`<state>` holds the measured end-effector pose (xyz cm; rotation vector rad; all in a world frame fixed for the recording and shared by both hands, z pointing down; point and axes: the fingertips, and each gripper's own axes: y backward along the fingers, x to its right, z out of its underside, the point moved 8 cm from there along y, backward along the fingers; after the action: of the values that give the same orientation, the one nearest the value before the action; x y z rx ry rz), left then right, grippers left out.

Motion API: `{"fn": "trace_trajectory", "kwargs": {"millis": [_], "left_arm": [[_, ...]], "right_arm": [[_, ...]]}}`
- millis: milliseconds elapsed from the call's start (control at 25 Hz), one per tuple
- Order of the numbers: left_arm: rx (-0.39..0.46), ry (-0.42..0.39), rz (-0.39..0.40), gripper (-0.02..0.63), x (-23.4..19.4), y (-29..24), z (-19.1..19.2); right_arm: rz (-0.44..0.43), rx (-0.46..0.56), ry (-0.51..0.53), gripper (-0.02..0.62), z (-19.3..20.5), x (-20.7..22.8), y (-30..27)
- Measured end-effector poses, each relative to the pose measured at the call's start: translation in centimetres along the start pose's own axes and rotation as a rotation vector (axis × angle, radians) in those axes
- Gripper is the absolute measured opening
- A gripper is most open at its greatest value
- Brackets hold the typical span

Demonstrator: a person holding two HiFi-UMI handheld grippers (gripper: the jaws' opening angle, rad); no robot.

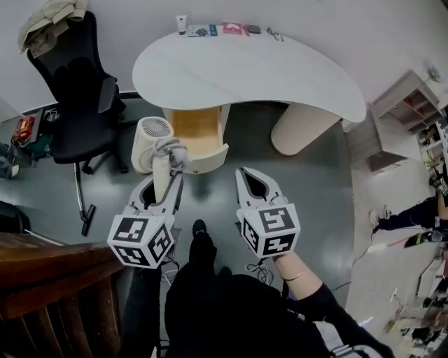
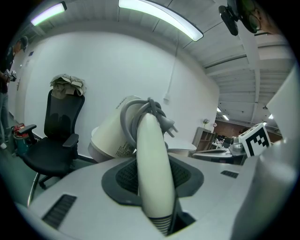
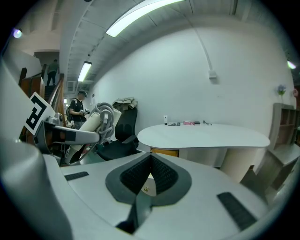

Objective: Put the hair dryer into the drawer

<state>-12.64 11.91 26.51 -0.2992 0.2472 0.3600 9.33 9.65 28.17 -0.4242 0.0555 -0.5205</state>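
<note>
- Left gripper [image 1: 165, 180] — jaws partway apart, clamped on the handle of the hair dryer [image 1: 152, 137], its cord [image 1: 173, 149] wound on.
- Right gripper [image 1: 243, 173] — jaws together, nothing between them.

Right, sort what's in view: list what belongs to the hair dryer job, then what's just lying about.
Job:
hair dryer, gripped by its handle in the left claw
open drawer under the desk
right claw, shut and empty

Lying about:
office chair with a cloth on its back
tube and small flat items at the desk's far edge
</note>
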Motion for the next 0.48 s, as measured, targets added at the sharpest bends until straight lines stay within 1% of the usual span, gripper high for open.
{"fn": "trace_trajectory", "kwargs": {"millis": [200, 480], "left_arm": [[-0.050, 0.010, 0.033, 0.140, -2.5, -2.2, -0.1], [-0.131, 0.036, 0.085, 0.140, -5.0, -5.1, 0.3]], "right_arm": [[0.008, -0.031, -0.002, 0.002, -0.9, -0.2, -3.7], [0.033, -0.075, -0.007, 0.002, -1.7, 0.3, -7.9]]}}
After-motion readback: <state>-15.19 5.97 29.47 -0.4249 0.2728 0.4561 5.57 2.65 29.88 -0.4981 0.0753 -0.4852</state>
